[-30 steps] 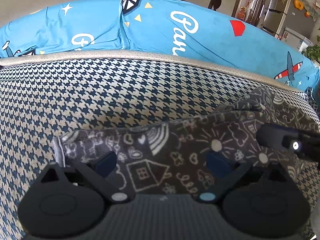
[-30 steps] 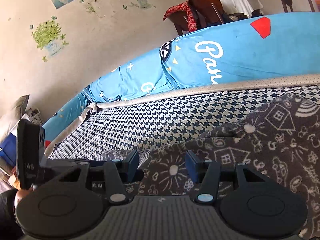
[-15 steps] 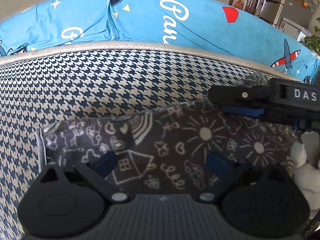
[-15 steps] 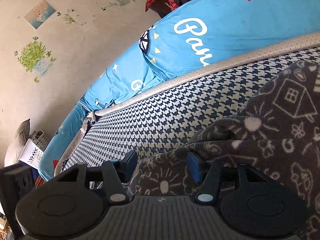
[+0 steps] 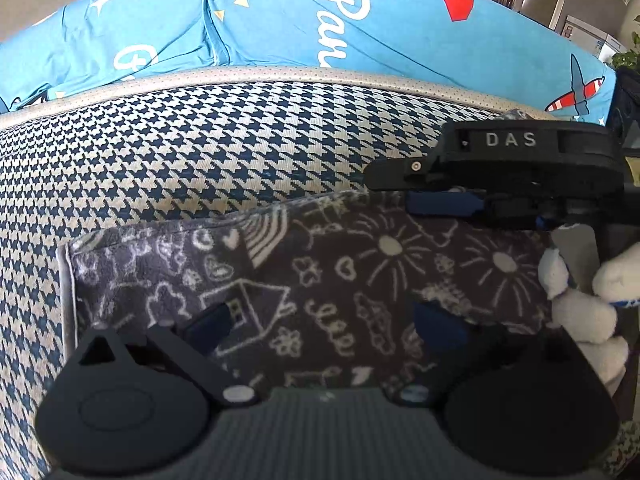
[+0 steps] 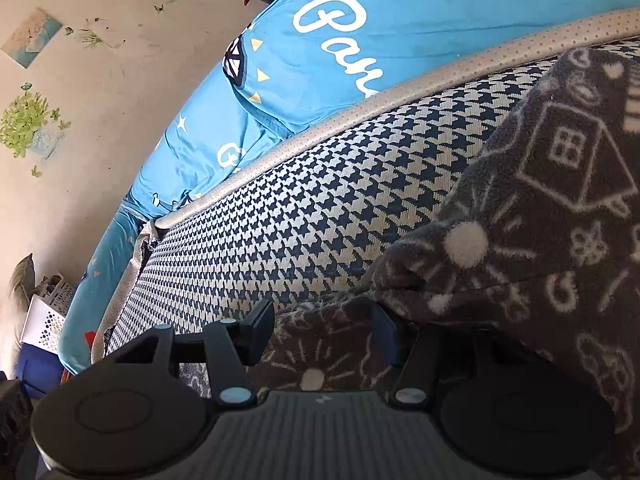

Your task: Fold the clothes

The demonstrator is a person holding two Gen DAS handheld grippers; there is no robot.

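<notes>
Left gripper (image 5: 320, 320): fingers spread wide, tips half buried under the grey doodle-print garment (image 5: 320, 272), so can't tell if anything's pinched. Right gripper (image 6: 324, 332): fingers apart w/ a fold of the same garment between them; contact unclear. In left view its body sits at far right, a white-gloved hand (image 5: 584, 312) partly cut off. One garment, lying folded on the houndstooth cushion (image 5: 200, 152); blue printed cover (image 5: 280, 24) behind, stickered wall (image 6: 80, 100) at left.
</notes>
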